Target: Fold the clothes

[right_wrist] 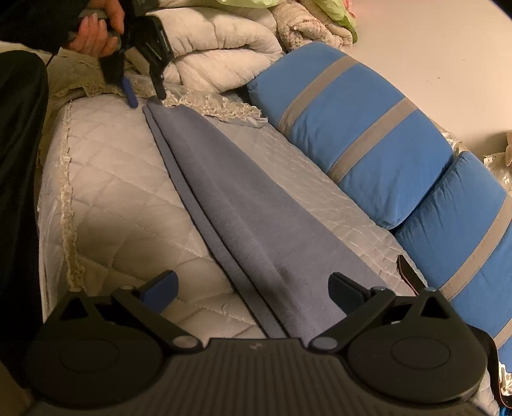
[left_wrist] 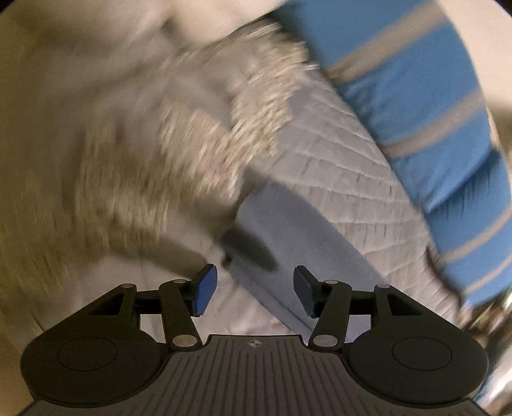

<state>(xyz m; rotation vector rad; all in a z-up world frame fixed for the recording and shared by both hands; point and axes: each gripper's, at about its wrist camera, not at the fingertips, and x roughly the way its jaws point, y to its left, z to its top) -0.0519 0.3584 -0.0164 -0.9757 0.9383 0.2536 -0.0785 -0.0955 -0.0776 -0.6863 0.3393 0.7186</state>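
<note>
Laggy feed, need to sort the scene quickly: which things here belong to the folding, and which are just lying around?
In the job:
grey-blue cloth
left gripper, open
right gripper, open

Lying about:
blue striped cushions
quilted cover
bundled white quilt
green fabric

Folded grey-blue cloth (right_wrist: 256, 204) flat on quilted cover (right_wrist: 105, 179), blue-striped cushions (right_wrist: 361, 128) beside.

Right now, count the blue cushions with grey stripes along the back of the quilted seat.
2. One blue cushion with grey stripes lies farther along the quilted seat; the second sits nearer the right gripper. More could be hidden beyond the frame.
</note>
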